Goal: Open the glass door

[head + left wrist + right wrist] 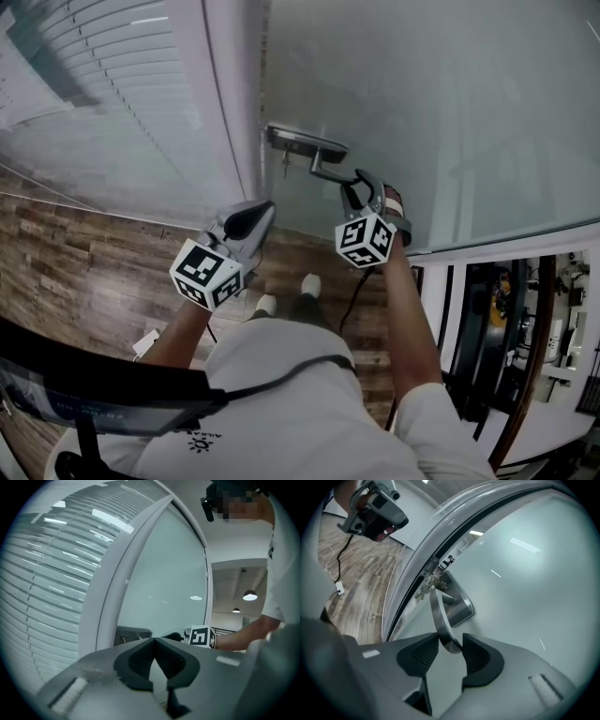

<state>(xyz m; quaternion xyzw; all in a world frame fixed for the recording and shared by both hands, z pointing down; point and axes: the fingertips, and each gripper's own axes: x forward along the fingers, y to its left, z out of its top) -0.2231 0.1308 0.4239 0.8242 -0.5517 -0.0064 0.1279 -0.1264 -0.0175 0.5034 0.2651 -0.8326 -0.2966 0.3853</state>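
The frosted glass door (450, 112) carries a metal lock plate (305, 142) with a curved lever handle (328, 173) and a key (284, 169) hanging below it. My right gripper (361, 183) is at the lever's free end. In the right gripper view the lever (439, 616) runs down between the jaws of that gripper (450, 648), close to the right pad with a thin gap at the left one. My left gripper (258, 214) hangs lower left of the plate, near the white door frame (230, 94). Its jaws (154, 641) are shut on nothing.
White blinds (112, 84) behind glass fill the wall left of the frame. A wood-plank floor (84, 272) lies below, with a cable and small white plug (145, 342). Right of the door's edge is an opening with dark furniture (506, 328).
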